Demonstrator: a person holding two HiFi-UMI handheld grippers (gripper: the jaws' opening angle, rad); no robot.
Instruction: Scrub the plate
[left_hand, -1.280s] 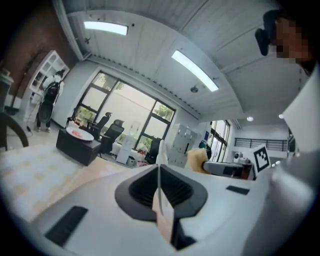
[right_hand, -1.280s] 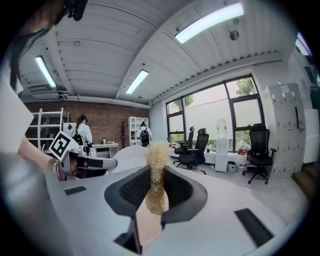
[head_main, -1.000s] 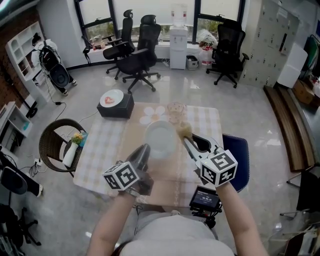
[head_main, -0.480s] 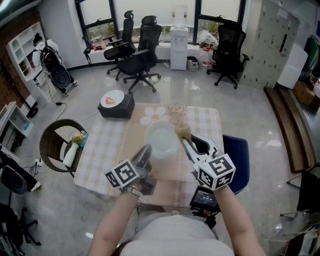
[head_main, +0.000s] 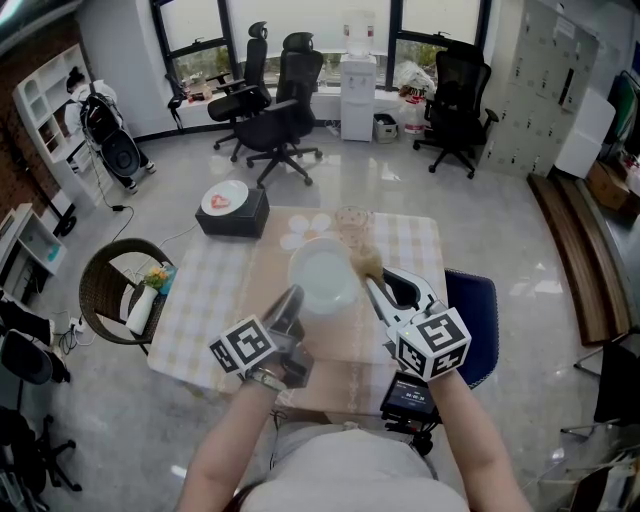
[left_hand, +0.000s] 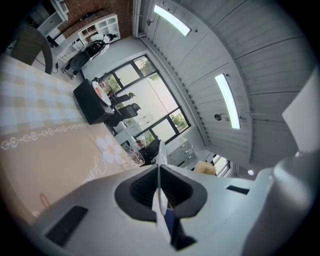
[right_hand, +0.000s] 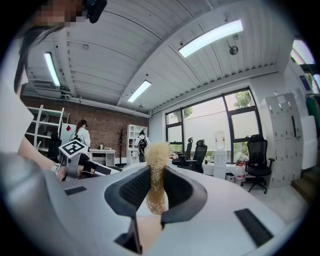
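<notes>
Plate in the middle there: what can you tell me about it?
The plate is round, plain and pale white, with a shallow raised rim; it looks like smooth ceramic or plastic. The left gripper is shut on its near-left edge, holding it over the checked tablecloth. The left gripper view shows it edge-on and thin between the jaws. A tan fibrous scrubber, held by the right gripper, sits at its right rim.

Plate (head_main: 323, 275): round, pale white, shallow. It is held up over the middle of the table (head_main: 205, 300), with its face turned up toward the head view. Its near-left rim is pinched edge-on in the left hand-held gripper (head_main: 291, 300).

Scrubber (head_main: 367, 262): a tan, fibrous tuft that stands upright. It is clamped between the jaws of the right hand-held gripper (head_main: 373, 284) and sits at the plate's right rim; contact not clear.
</notes>
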